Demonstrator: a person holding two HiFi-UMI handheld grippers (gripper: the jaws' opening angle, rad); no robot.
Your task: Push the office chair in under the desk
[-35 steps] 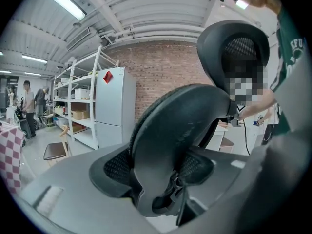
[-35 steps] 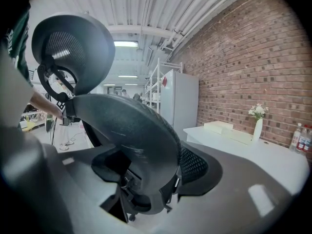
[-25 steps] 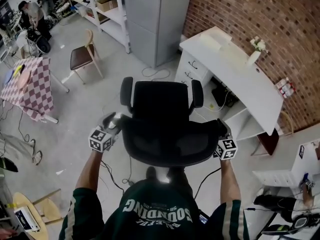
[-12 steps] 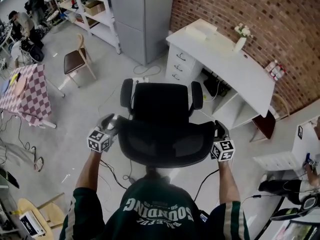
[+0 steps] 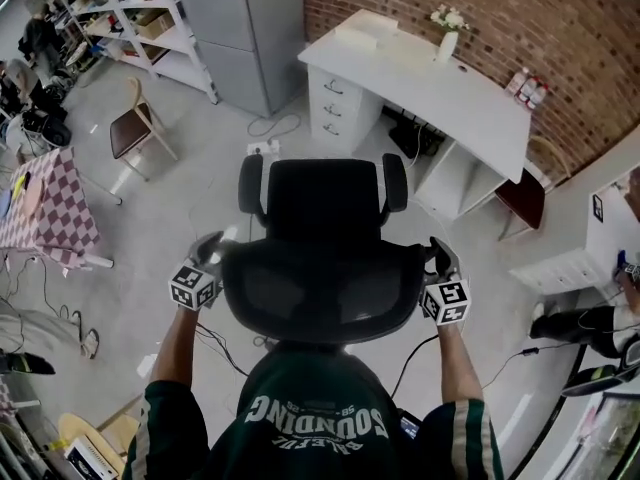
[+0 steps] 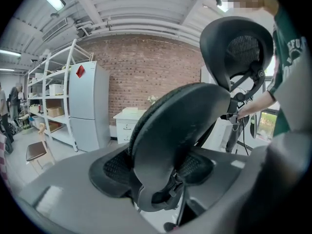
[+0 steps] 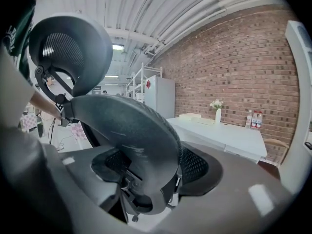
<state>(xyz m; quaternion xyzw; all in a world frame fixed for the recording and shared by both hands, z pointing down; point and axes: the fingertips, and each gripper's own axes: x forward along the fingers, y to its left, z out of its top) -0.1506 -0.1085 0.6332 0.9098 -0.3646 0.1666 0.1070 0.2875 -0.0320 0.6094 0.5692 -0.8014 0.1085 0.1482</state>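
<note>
A black office chair stands in front of me, its mesh backrest (image 5: 320, 290) nearest and its seat (image 5: 322, 200) beyond, facing the white desk (image 5: 470, 103) by the brick wall. My left gripper (image 5: 212, 258) is shut on the backrest's left edge, and my right gripper (image 5: 437, 268) is shut on its right edge. In the left gripper view the backrest (image 6: 175, 130) fills the gap between the jaws of the left gripper (image 6: 161, 199), with the headrest (image 6: 239, 48) above. In the right gripper view the backrest (image 7: 131, 135) likewise sits between the jaws of the right gripper (image 7: 146, 199). The desk's open knee space (image 5: 415, 138) lies ahead, to the right.
Desk drawers (image 5: 335, 103) sit left of the knee space, with a vase (image 5: 447, 38) and bottles (image 5: 525, 88) on the top. Cables and a power strip (image 5: 262, 148) lie on the floor. A wooden chair (image 5: 130, 128), checked table (image 5: 50, 208), shelving (image 5: 150, 18), grey cabinet (image 5: 235, 28) and a person's legs (image 5: 590, 323) surround.
The chair, held by both grippers, has rolled forward and swung to face the desk, which now sits closer to centre. Both grips on the backrest are unchanged.
</note>
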